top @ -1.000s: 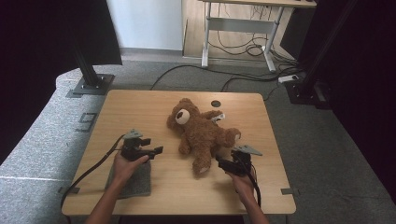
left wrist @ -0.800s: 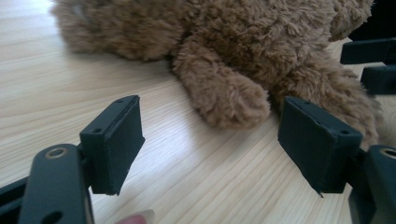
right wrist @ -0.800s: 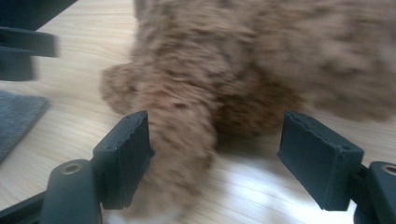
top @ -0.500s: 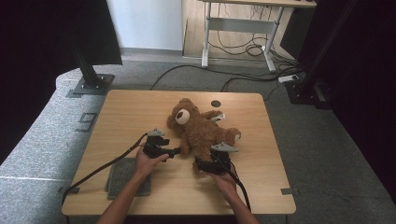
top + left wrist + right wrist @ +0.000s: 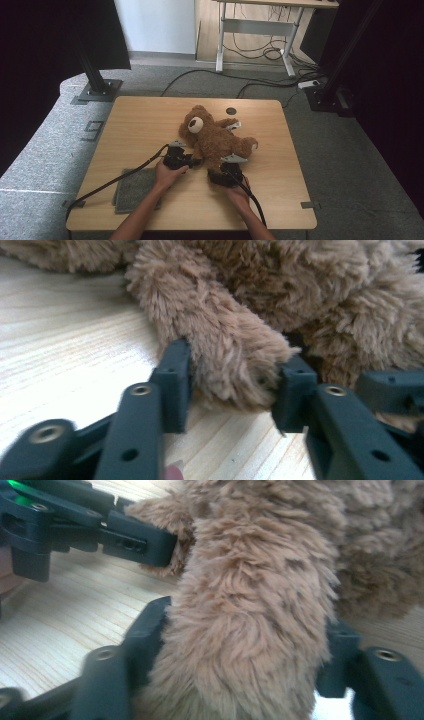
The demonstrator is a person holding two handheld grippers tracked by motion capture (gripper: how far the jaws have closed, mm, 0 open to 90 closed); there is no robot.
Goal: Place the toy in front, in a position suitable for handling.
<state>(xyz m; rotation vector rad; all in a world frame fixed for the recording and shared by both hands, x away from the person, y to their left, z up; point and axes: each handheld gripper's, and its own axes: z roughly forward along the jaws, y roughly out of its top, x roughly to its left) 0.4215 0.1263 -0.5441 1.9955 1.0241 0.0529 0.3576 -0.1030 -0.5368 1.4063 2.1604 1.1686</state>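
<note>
A: Start from the left. What lies there?

B: A grey mat (image 5: 134,189) sits on the wooden table (image 5: 140,125), just behind and left of the left gripper (image 5: 192,161); the forearm crosses its corner. Nothing rests in or on it apart from that arm, and its cable trails off past it to the table's edge.

A: And the left gripper itself?

B: Its jaws have just been closing, and in the left gripper view (image 5: 232,390) both pads press into the fur of one limb of the teddy bear (image 5: 215,140). The limb's rounded end pokes back between the jaws toward the camera. So it grips that limb, low over the tabletop.

A: Where is the bear against the two grippers?

B: Straight ahead of both, lying flat on the table with its head (image 5: 194,124) beyond the left gripper and its body between them and the far edge. The bear (image 5: 280,295) looms close in front of the left jaws.

A: The right gripper?

B: The right gripper (image 5: 220,176) sits just right of the left one, nearly touching it. Its jaws have also just been closing; in the right gripper view (image 5: 245,650) they clamp a thick furry limb (image 5: 250,630) from both sides. The left gripper's jaw shows at the upper left there, on the neighbouring limb.

A: Anything farther right?

B: A small dark disc (image 5: 230,110) set in the table, beyond the bear.
</note>
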